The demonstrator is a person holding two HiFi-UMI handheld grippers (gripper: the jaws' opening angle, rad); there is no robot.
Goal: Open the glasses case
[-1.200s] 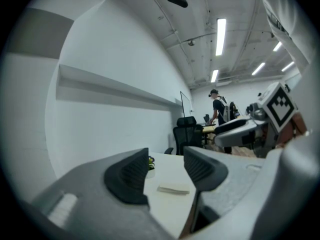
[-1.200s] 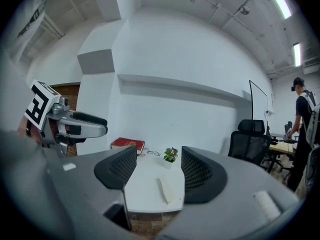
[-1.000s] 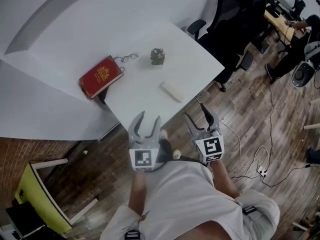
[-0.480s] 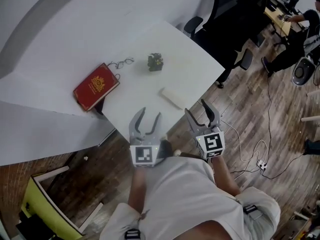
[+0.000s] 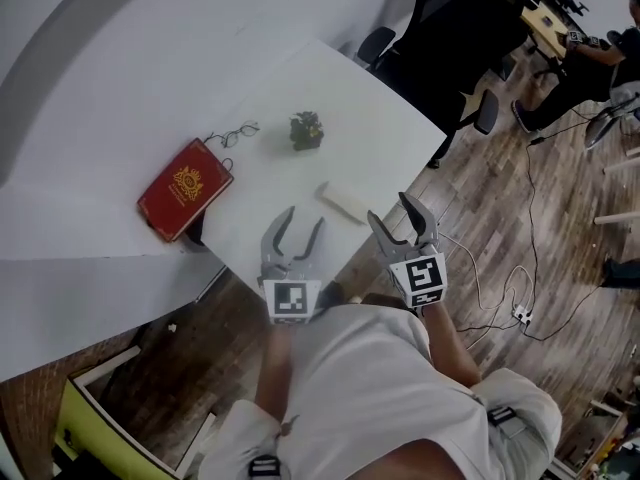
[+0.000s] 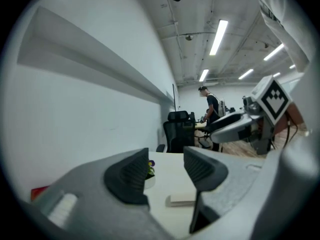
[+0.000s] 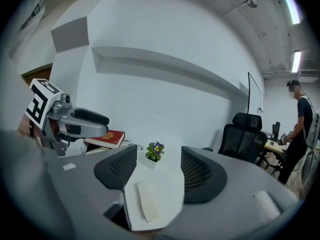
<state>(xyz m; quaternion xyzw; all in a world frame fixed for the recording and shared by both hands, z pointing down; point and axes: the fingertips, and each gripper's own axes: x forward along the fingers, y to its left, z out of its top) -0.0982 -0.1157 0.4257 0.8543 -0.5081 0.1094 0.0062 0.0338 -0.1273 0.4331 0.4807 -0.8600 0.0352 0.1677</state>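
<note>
Head view looks steeply down at the table (image 5: 375, 118); both low gripper views share its glasses case (image 5: 343, 201).

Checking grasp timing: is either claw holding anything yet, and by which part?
Nothing held. The left claw and right claw are both open and empty, short of the case on the table.

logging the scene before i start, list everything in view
table: one, white, centre
glasses case: one, white, closed, near table edge
potted plant: one, green, mid-table
eyeglasses: one pair, dark, beside the book
book: one, red, table's left edge
office chairs: several, black, beyond table
floor cables: a few, dark, wooden floor, right
person: one, dark clothes, far desk
left gripper: one, grey, open, empty
right gripper: one, grey, open, empty
</note>
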